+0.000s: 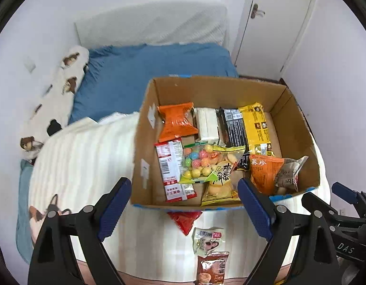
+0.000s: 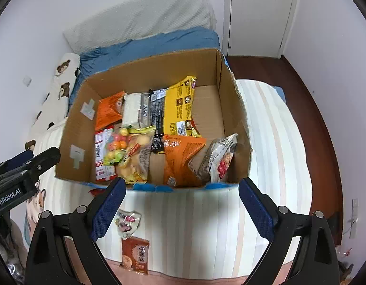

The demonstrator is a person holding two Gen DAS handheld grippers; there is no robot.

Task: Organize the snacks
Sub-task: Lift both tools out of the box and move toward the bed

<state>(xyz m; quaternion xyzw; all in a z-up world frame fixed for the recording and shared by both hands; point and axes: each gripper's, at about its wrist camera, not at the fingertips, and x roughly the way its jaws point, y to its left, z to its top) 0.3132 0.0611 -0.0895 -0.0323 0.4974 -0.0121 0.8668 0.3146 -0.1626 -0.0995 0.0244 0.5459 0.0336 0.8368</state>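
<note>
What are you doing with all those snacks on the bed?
A person is tidying snacks into a cardboard box that sits on a bed. Both handheld grippers, the left gripper and the right gripper, are open and empty, held in front of the box. Many packets are already inside, like a bag of colorful candies. Three packets lie outside: a red one, a pale one and a brown one.

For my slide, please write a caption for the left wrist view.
Open left gripper above striped bedding, facing brown cardboard box filled with snack packets.
</note>
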